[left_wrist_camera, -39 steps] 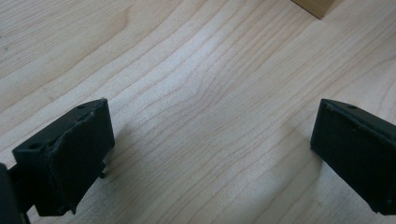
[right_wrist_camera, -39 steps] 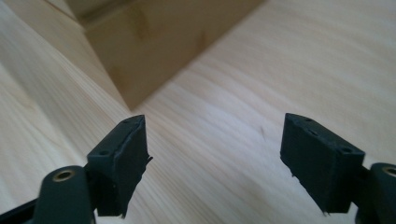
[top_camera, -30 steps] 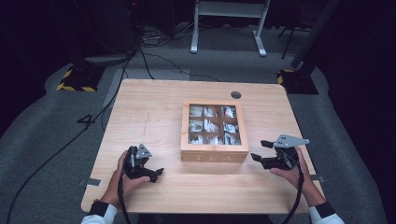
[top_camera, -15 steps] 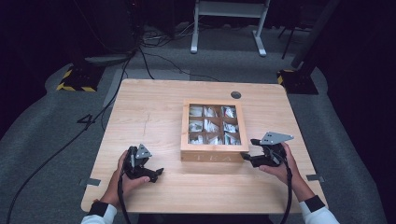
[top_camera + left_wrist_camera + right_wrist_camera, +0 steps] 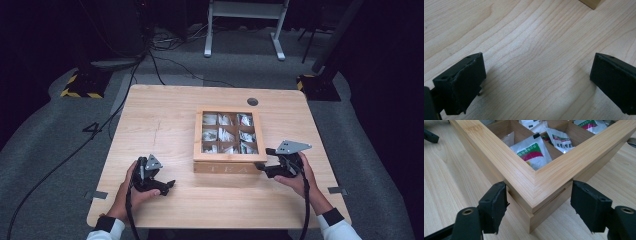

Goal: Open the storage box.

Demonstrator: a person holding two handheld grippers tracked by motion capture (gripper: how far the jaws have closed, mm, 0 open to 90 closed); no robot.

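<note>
A wooden tea box (image 5: 227, 168), its compartments holding tea bags (image 5: 225, 134), stands right of the table's middle. My right gripper (image 5: 264, 159) is at the box's near right corner, held by a hand. In the right gripper view the box corner (image 5: 534, 182) pokes between the jaws of the right gripper (image 5: 539, 205), at the seam under the top frame. The jaws stand wide on either side of the corner; I see no squeeze, so the gripper is open. My left gripper (image 5: 167, 185) rests low at the table's front left. In its own view the left gripper (image 5: 536, 80) is open over bare wood.
The light wood table (image 5: 165, 115) has a round cable hole (image 5: 252, 101) at the back right. Cables trail from both grippers off the front edge. Dark floor, cables and a stand's legs (image 5: 245, 30) lie beyond the table.
My right gripper has slid left to the box's near right corner, which now sits between its jaws. The left gripper and the box have not moved.
</note>
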